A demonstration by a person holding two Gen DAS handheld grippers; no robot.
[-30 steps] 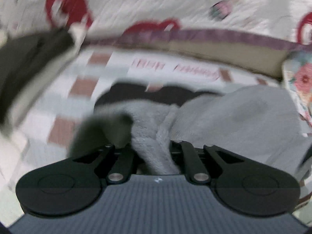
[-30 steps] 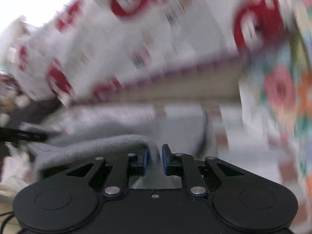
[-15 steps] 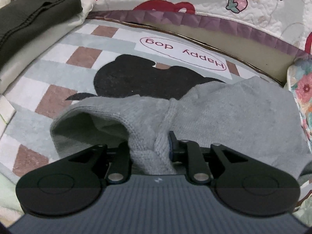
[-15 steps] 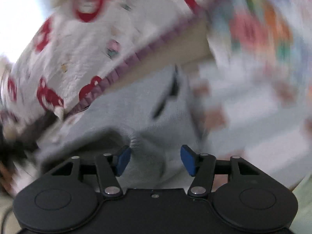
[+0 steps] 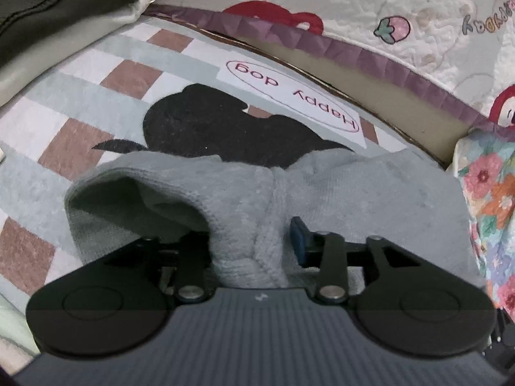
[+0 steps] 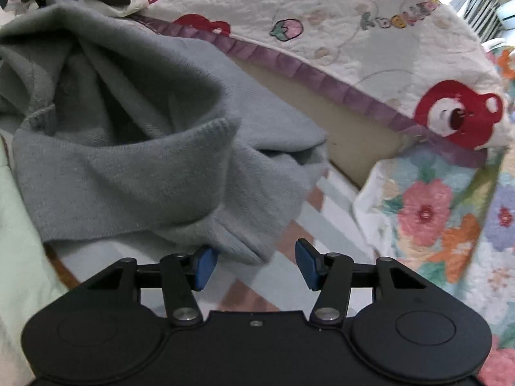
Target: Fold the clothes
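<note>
Your left gripper (image 5: 254,241) has just been opening: its jaws stand partly spread around a bunched ridge of the grey knit garment (image 5: 370,199), with the visible blue pad clear of the cloth. Your right gripper (image 6: 254,263) has also just opened and is spread wide, with only the garment's ribbed hem (image 6: 244,244) lying loose by its left pad. The garment rests released on the checked mat (image 5: 96,96), toward the mat's far edge beside the quilt (image 6: 370,32); judge one fold laid, but the piece is still rumpled, so squaring and further folds remain.
</note>
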